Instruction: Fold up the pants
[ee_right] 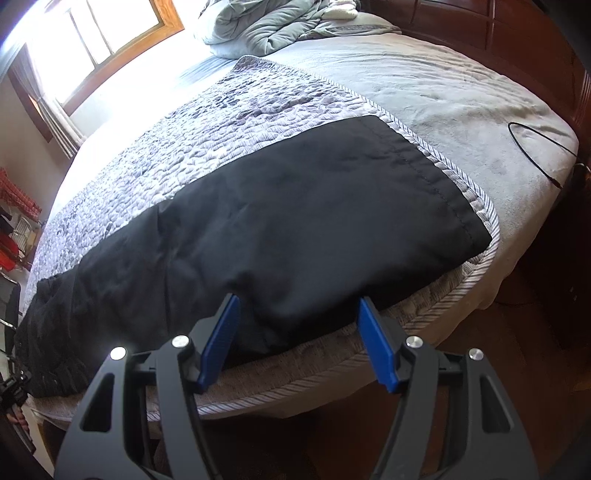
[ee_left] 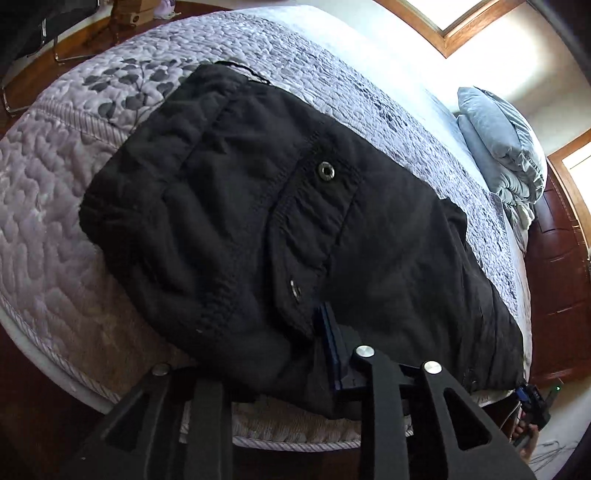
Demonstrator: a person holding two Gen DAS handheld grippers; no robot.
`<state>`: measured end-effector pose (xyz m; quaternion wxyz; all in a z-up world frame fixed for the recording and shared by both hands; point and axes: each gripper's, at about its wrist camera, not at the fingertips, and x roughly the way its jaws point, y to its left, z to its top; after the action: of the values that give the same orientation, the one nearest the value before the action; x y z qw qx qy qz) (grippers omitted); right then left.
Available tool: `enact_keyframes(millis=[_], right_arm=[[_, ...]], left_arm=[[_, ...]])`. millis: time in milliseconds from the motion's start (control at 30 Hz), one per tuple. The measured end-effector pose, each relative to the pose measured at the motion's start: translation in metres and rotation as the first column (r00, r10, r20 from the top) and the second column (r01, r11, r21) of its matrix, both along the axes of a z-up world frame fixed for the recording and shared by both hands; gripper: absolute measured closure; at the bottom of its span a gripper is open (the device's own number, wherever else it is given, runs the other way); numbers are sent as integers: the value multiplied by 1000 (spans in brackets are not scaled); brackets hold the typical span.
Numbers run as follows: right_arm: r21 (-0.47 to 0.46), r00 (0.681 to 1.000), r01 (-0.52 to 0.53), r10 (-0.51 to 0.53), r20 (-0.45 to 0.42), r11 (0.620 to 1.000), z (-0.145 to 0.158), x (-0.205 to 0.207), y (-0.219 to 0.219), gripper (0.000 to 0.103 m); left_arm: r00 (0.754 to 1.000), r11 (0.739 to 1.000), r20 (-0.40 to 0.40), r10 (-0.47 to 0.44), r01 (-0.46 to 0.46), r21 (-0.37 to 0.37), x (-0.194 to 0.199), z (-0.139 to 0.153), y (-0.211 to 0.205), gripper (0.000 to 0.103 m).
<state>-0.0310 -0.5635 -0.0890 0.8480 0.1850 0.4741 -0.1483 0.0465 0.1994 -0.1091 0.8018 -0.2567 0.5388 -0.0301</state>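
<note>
Black pants (ee_left: 258,229) lie along the near edge of a quilt-covered bed. The left wrist view shows their waist end with a snap-flap pocket (ee_left: 325,171). My left gripper (ee_left: 295,332) is at the near edge; one blue pad (ee_left: 334,347) shows, the other finger is hidden under the cloth, which lies between the fingers. The right wrist view shows the leg end (ee_right: 295,221) with its hem (ee_right: 436,177) at the far right. My right gripper (ee_right: 297,314) is open, its blue pads (ee_right: 221,332) either side of the pants' near edge.
A lilac leaf-print quilt (ee_left: 55,206) covers the bed (ee_right: 443,92). Grey pillows and a crumpled duvet (ee_right: 266,26) lie at the head. A black cable (ee_right: 535,147) lies on the sheet at the right. Dark wood headboard (ee_right: 517,37), windows (ee_right: 110,44) and wood floor surround it.
</note>
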Motion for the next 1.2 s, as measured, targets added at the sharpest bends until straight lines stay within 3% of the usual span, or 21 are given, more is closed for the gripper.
enact_keyframes(millis=[100,233,367,567,633,700,800,933,1033,1100,1200], right_arm=[[40,998,39,-41,46,998,8,-9,-9,34],[138,979,149,-166,119,979,21,-40,-38,34],[193,964,203,-230,133,960,22,-61,-62,37],[345,965,189,-239,109,919,-9,-51,-78,56],[371,964,200,-251,92,907,-20,-43,-81,67],[397,960,206,-263,95,894,-28,-36,-83,85],[361,963,193,-247,108,912,-22,-25,-83,100],[274,962,89,-153,224,958,21,-8,-69,101],[253,939,9,-95,329,967,52,0,-59,101],[241,944,18,-96,316,970,52,1,-61,101],[252,973,113,-159,168,961,13,0,-76,99]], left_arm=[[1000,1000,7,-13,13,11,-3,10,-2,43],[1000,1000,8,-19,18,13,-7,16,-4,43],[1000,1000,5,9,-9,-9,-11,12,-2,43],[1000,999,-2,30,-30,-27,-15,8,-6,39],[1000,999,-6,27,-28,-19,-15,9,-10,39],[1000,1000,-9,25,-25,-8,-14,8,-16,38],[1000,1000,-16,24,-24,3,-11,9,-19,36],[999,1000,-22,23,-23,15,-7,8,-23,34],[999,999,-21,31,-31,21,-6,7,-27,33],[999,999,-19,29,-28,30,-4,6,-30,32],[1000,999,-16,23,-22,34,-3,5,-33,32]])
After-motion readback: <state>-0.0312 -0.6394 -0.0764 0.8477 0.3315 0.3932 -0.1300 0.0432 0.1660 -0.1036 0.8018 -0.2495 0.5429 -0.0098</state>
